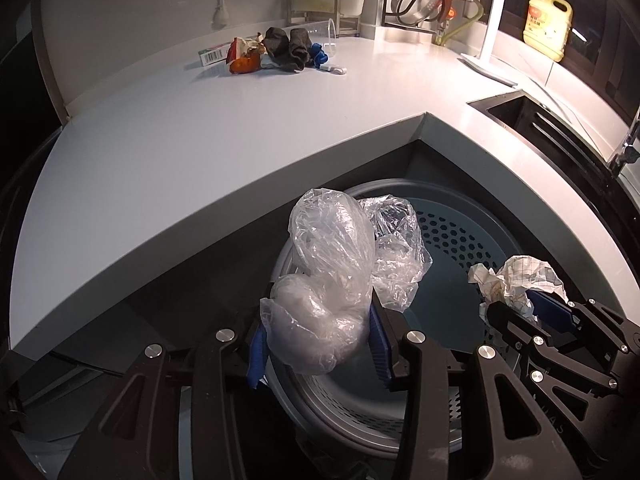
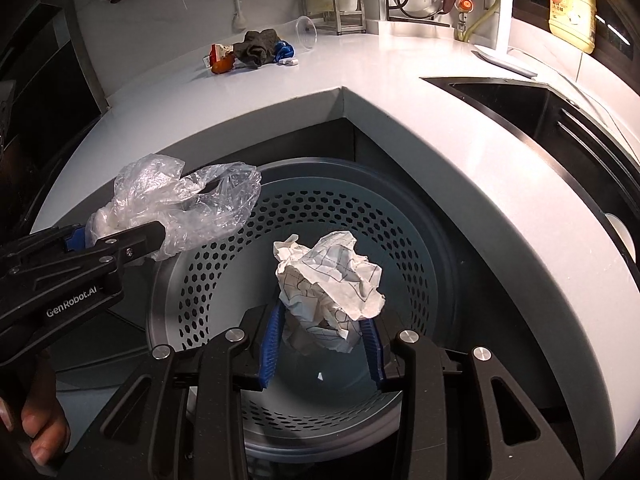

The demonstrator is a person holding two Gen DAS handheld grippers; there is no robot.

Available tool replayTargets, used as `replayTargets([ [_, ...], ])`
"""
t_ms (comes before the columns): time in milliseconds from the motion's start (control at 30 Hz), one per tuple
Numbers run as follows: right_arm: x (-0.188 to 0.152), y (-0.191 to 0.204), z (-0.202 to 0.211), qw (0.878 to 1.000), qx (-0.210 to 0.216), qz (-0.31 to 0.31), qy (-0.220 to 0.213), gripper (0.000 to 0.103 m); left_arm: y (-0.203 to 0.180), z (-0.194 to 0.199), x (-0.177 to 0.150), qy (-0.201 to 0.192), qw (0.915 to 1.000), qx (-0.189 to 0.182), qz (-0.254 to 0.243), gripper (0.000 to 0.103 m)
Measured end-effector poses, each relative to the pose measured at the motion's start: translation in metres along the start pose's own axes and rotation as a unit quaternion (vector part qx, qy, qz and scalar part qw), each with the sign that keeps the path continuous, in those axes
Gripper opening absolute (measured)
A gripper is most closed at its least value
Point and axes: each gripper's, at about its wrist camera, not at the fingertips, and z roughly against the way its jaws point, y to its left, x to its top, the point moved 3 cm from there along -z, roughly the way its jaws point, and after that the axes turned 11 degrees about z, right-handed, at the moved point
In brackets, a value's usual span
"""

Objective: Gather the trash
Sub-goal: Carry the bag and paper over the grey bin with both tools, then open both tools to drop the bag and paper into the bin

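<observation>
- Clear crumpled plastic bag [image 1: 324,276] sits between the blue pads of the left gripper [image 1: 318,344], above the near rim of the perforated bin [image 1: 452,240]; the jaws look only loosely closed on it, so whether the pads still press I cannot tell.
- It should handle as very light, soft and slippery: film compresses and slides, so grip the dense bunched lump, not a loose flap.
- Crumpled paper ball [image 2: 332,288] is clamped in the right gripper [image 2: 320,344], over the bin's mouth.
- Paper is light, springy and holds its creases; pinching across its middle suits it.
- More litter [image 1: 272,50] lies well apart on the white countertop [image 1: 160,152].
</observation>
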Motion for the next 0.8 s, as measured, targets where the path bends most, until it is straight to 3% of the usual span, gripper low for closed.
replayTargets([
  [133, -0.002, -0.002, -0.001, 1.0, -0.006, -0.003, 0.001, 0.039, 0.0, 0.0, -0.001, -0.001, 1.0, 0.002, -0.001, 0.044],
  [300, -0.003, -0.007, 0.0, 1.0, -0.011, -0.01, -0.004, 0.059, 0.0, -0.002, -0.003, 0.002, 1.0, 0.003, -0.001, 0.055],
  [533, -0.003, -0.01, 0.001, 1.0, -0.013, -0.017, -0.008, 0.059, 0.0, -0.001, -0.002, -0.001, 1.0, 0.004, -0.002, 0.062],
  [800, -0.004, -0.011, 0.001, 1.0, -0.01, -0.019, -0.009, 0.059, 0.001, -0.001, -0.003, 0.0, 1.0, 0.004, -0.001, 0.063],
])
